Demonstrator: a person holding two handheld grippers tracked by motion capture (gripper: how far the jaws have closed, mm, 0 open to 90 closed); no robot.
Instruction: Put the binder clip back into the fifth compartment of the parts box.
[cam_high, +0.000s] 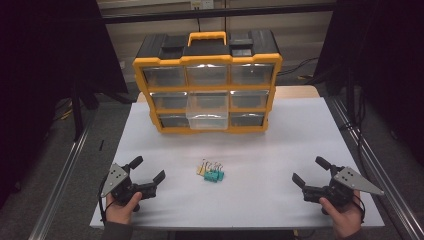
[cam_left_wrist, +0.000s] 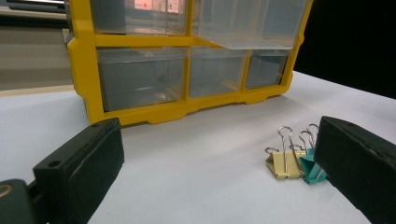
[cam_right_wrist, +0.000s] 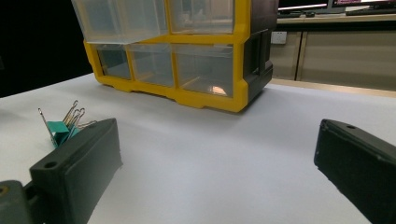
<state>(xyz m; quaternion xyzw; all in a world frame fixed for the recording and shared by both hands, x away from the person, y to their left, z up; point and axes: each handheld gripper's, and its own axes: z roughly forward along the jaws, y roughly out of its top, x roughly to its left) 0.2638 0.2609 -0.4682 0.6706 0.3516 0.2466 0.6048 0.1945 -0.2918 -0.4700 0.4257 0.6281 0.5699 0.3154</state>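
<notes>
At the far side of the white table (cam_high: 280, 150) stands a yellow drawer cabinet (cam_high: 206, 82) with three rows of three clear drawers; the middle drawer of the middle row (cam_high: 207, 111) is pulled out toward me, and I can see nothing lying in it. The other drawers sit pushed in, and what they hold I cannot tell through the cloudy plastic. A small cluster of binder clips (cam_high: 210, 171) lies on the table between my hands, well apart from the cabinet: a pale yellow one (cam_left_wrist: 281, 163) and teal ones (cam_left_wrist: 312, 169) pressed side by side, touching. Their wire handles point back toward the cabinet and their bodies face me, the row running left to right. My left gripper (cam_high: 148, 173) rests near the front left edge with its jaws spread wide, holding nothing. My right gripper (cam_high: 310, 171) rests near the front right edge, its jaws likewise wide apart with only bare table between them.
</notes>
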